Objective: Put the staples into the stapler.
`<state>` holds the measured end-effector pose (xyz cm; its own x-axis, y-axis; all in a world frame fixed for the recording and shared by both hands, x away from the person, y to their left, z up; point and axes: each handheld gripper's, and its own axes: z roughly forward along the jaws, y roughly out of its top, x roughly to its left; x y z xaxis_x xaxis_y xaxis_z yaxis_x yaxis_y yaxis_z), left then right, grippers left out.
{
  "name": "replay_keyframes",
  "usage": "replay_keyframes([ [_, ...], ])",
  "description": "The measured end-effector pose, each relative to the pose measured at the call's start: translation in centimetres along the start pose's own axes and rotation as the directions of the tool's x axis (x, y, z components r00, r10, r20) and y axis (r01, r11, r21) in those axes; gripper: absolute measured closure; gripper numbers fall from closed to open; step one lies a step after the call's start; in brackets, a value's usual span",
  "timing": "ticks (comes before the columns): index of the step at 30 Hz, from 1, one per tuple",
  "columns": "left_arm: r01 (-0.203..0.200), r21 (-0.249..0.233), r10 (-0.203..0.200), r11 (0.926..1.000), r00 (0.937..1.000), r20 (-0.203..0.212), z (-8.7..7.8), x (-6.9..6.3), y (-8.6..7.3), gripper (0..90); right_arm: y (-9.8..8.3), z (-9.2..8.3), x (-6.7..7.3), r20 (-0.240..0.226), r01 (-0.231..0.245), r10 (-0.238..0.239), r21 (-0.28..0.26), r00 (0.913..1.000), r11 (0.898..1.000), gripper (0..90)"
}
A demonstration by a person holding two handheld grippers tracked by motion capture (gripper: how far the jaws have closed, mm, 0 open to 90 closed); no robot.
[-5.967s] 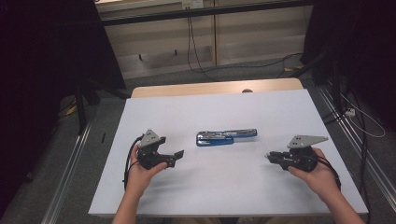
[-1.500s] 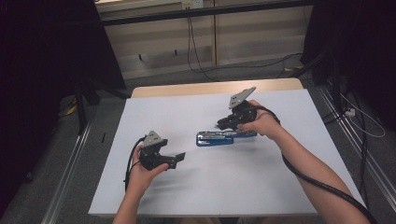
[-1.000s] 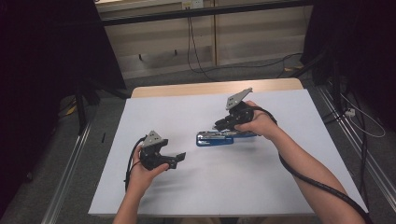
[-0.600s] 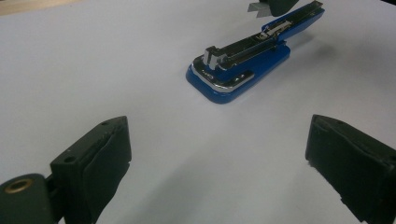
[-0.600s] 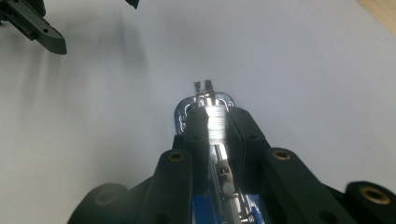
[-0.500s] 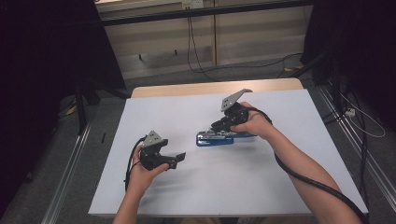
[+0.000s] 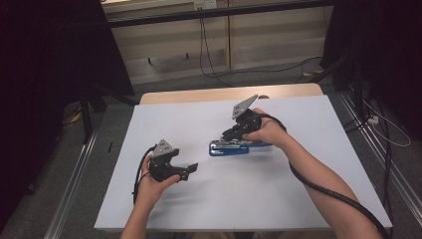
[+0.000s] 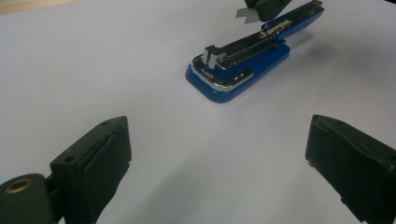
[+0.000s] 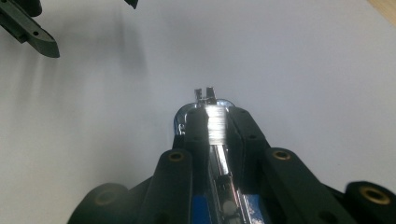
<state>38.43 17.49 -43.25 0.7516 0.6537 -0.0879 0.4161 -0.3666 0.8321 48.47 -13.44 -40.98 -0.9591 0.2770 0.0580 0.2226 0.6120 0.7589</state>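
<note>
A blue stapler (image 7: 229,148) with a chrome magazine lies in the middle of the white table (image 7: 278,199). My right gripper (image 7: 233,135) reaches down onto it from the right, and its jaws are shut on the stapler's metal top. In the right gripper view the two black fingers (image 9: 245,128) press on either side of the shiny magazine (image 9: 215,122), whose front end pokes out beyond them. My left gripper (image 7: 188,170) rests at the table's left, held in a hand, pointing right toward the stapler (image 8: 238,65). Its jaws stand wide open with nothing between them (image 8: 219,154).
A wooden strip (image 7: 224,94) runs along the table's far edge. Cables (image 7: 209,59) lie on the floor beyond it, and metal rails (image 7: 74,184) flank the table. A thick black cable (image 7: 323,186) trails along the right forearm.
Six seconds ago my right gripper rested at the table's right, apart from the stapler; it now grips the stapler. Over the last second it edged slightly left. The left gripper stayed still.
</note>
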Motion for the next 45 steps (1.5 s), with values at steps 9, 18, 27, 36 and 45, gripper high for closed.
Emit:
replay_keyframes([
  [9, 0.018, -0.002, -0.018, 0.9998, 0.9998, 0.007, -0.1, 0.2, 0.0, 7.1, 0.1, 0.6, -0.1, -0.002, 0.005, -0.005, 0.017, 1.0, 1.0, 79.2],
  [18, 0.013, -0.002, -0.013, 0.9999, 0.9999, 0.008, 0.0, 0.1, 0.0, 7.1, 0.4, 0.6, -0.2, 0.002, 0.013, -0.013, 0.018, 0.9999, 1.0, 79.2],
  [27, 0.016, -0.002, -0.016, 0.9999, 0.9999, 0.005, -0.1, 0.1, -0.1, 7.1, 0.5, 1.1, -0.2, -0.001, 0.019, -0.019, 0.031, 0.9998, 0.999, 79.2],
  [36, 0.012, -0.004, -0.012, 0.9999, 0.9999, 0.002, -0.2, 0.2, -0.1, 7.1, 0.9, 1.6, -0.2, -0.01, 0.031, -0.03, 0.036, 0.9995, 0.999, 79.2],
  [45, 0.015, -0.008, -0.015, 0.9999, 0.9999, 0.006, -0.2, 0.0, 0.0, 7.1, 0.9, 1.7, -0.3, -0.009, 0.035, -0.034, 0.044, 0.9994, 0.998, 79.2],
])
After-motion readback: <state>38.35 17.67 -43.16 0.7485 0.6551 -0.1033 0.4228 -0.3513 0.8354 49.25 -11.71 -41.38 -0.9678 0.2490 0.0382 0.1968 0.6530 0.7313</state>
